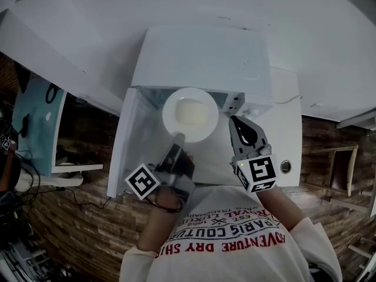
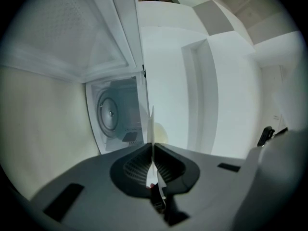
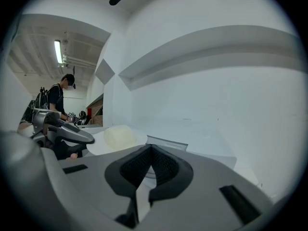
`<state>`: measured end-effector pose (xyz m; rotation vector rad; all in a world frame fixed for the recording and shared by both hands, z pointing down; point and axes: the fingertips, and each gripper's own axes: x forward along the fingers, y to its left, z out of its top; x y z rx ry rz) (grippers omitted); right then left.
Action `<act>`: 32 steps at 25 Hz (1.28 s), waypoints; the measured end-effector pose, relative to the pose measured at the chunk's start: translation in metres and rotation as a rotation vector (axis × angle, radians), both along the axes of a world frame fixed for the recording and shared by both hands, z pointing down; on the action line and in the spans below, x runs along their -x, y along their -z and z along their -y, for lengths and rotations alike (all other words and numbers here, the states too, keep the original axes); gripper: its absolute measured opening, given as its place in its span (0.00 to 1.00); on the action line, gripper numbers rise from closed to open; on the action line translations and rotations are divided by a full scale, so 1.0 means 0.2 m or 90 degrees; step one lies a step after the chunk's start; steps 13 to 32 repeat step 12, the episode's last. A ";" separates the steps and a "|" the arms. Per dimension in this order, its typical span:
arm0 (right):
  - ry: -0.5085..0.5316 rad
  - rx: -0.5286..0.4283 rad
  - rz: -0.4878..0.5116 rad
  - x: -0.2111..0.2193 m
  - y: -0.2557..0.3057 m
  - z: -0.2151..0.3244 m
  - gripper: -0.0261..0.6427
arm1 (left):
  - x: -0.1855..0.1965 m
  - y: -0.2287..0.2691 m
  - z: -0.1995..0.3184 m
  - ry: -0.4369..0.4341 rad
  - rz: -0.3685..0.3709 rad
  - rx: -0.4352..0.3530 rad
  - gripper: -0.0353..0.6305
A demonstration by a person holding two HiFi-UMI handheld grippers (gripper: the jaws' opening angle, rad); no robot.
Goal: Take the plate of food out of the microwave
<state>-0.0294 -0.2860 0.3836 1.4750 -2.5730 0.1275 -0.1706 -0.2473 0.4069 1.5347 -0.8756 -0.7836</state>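
A white plate (image 1: 171,120) with a pale mound of food (image 1: 192,111) hangs in front of the open white microwave (image 1: 202,57). My left gripper (image 1: 178,138) is shut on the plate's near rim. In the left gripper view the plate (image 2: 152,124) shows edge-on as a thin white line pinched between the pads, my left gripper (image 2: 152,150) level, the microwave's cavity (image 2: 115,114) behind. My right gripper (image 1: 235,122) is shut on nothing, just right of the plate. From the right gripper (image 3: 150,150) the plate (image 3: 96,147) and its food (image 3: 119,137) lie to the left.
The microwave's door (image 1: 124,145) stands open to the left. The microwave sits on a white counter (image 1: 329,51) against a white wall. A round fitting (image 1: 285,167) is at the counter's right front. Far off, a person (image 3: 60,97) stands in the room.
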 end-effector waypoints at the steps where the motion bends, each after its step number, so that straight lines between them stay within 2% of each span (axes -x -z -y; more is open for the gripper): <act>1: 0.001 -0.001 0.001 0.00 0.00 0.00 0.06 | 0.00 0.00 0.00 0.001 -0.002 -0.003 0.08; 32: 0.006 -0.009 -0.002 0.01 0.01 -0.03 0.06 | 0.00 -0.02 -0.02 0.005 -0.007 0.007 0.08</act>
